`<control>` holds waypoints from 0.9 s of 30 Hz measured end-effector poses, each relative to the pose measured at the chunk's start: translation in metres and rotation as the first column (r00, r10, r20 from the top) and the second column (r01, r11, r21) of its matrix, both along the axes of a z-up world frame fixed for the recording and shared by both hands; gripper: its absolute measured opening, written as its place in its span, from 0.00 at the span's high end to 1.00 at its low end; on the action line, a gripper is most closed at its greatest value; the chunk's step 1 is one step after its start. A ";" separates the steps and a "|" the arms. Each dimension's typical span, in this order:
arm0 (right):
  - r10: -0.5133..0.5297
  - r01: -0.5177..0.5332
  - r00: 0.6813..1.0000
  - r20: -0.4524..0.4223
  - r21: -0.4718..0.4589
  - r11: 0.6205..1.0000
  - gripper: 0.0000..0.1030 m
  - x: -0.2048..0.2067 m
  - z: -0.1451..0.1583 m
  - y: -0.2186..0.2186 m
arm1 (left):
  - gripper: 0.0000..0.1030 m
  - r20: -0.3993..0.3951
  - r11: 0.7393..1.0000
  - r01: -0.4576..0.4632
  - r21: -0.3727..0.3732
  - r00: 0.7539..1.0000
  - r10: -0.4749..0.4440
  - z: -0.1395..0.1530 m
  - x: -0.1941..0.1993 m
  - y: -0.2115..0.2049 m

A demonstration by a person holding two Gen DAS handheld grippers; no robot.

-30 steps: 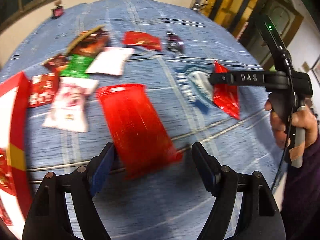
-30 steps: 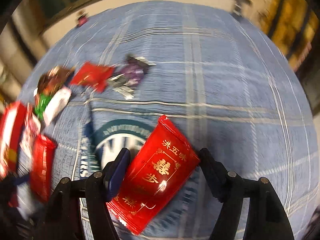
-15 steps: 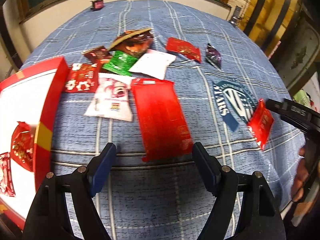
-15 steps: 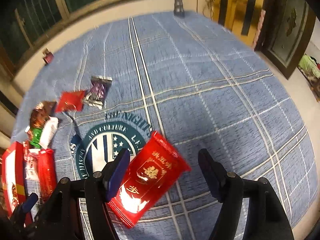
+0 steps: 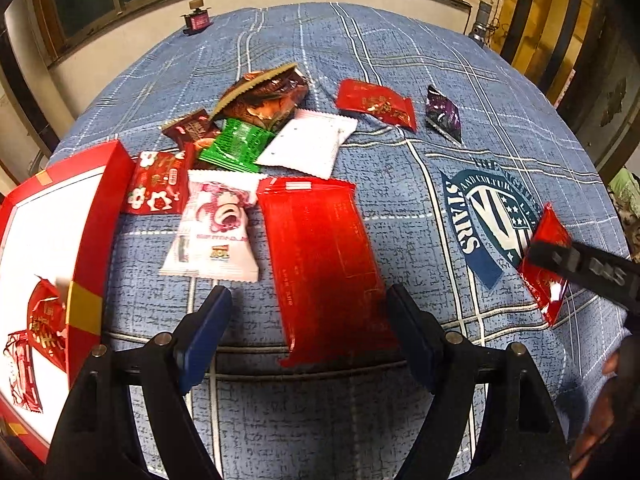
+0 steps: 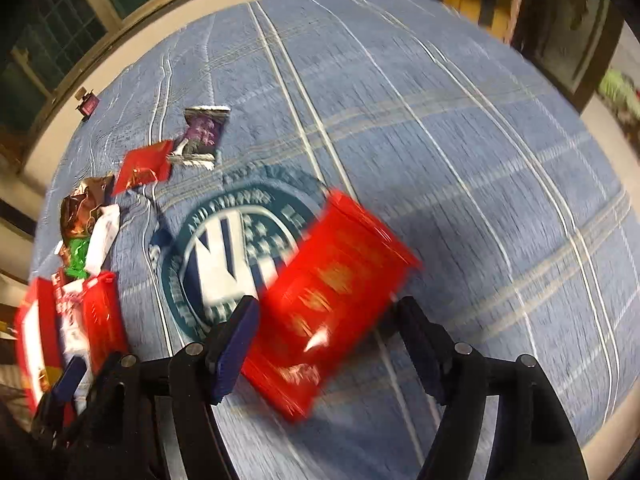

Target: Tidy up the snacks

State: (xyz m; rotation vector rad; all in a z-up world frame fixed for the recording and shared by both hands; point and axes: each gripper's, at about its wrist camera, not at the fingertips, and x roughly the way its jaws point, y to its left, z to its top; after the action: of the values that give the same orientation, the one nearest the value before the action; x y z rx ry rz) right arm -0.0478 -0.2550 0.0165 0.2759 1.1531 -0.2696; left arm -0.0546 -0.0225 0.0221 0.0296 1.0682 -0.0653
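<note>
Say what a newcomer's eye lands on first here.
A long red snack packet lies flat on the blue plaid cloth, just ahead of the open left tongs. A smaller red packet sits between the open right tongs, over the round crest. At far left, a red box already holds red packets.

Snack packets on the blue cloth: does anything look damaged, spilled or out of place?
One stands out: the brown packet at the far end of the pile gapes open along its zigzag top edge, while the others look sealed. Nothing seems to have spilled. One red packet lies apart, on the emblem.
</note>
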 end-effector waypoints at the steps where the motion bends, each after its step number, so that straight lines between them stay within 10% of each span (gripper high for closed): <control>1: 0.007 -0.007 1.000 0.002 -0.029 1.000 0.31 0.003 -0.001 0.003 | 0.23 -0.008 1.000 0.002 0.006 1.000 -0.002 -0.002 0.002 -0.001; 10: 0.203 -0.197 0.978 0.050 -0.100 0.975 0.44 0.014 -0.006 0.000 | 0.23 0.010 0.999 0.032 0.003 0.999 -0.032 -0.006 0.009 0.004; 27: 0.274 -0.257 0.955 0.110 -0.150 0.955 0.46 -0.010 -0.004 -0.017 | 0.56 0.038 0.998 0.065 0.010 0.997 -0.065 -0.003 0.003 0.002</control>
State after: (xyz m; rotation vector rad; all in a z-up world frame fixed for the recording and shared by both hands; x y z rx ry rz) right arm -0.0579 -0.2720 0.0125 0.0167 1.0248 -0.0886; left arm -0.0514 -0.0201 0.0193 0.0729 1.0289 -0.1187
